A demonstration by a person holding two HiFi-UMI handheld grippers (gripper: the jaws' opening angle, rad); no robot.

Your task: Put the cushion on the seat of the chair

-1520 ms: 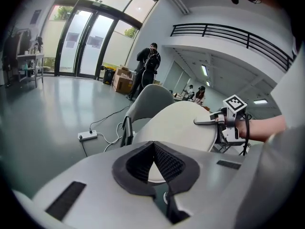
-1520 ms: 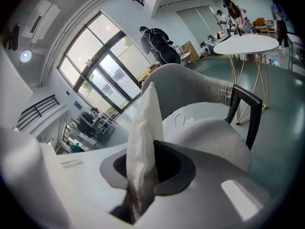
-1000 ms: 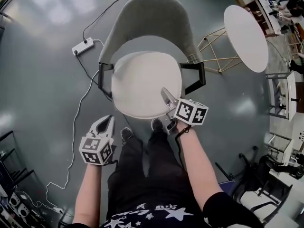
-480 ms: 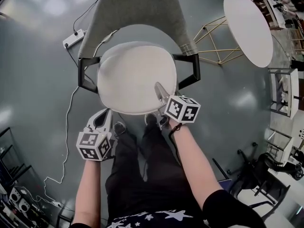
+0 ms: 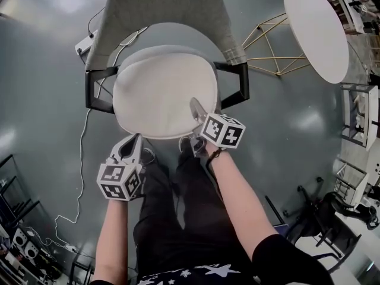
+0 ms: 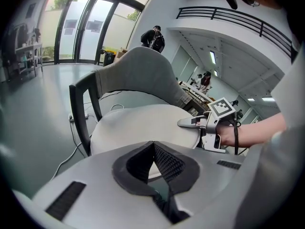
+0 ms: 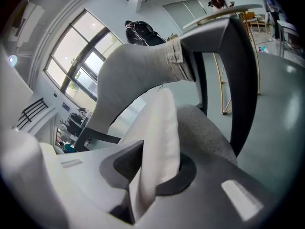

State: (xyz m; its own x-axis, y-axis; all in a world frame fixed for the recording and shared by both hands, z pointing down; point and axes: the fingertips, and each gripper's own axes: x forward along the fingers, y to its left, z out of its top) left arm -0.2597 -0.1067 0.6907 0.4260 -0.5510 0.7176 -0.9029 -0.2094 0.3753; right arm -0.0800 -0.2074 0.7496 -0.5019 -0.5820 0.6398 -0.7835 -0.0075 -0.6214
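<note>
Placement step: right gripper (image 5: 196,107) pinches cushion (image 5: 160,88) rim at 5 o'clock over chair (image 5: 160,10) seat, left gripper (image 5: 134,140) closed and empty; next, probably lower and release.

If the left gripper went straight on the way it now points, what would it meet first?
Most likely the near edge of the round white cushion over the grey chair seat. The left gripper, jaws together, aims at it, though depth is unclear.
</note>
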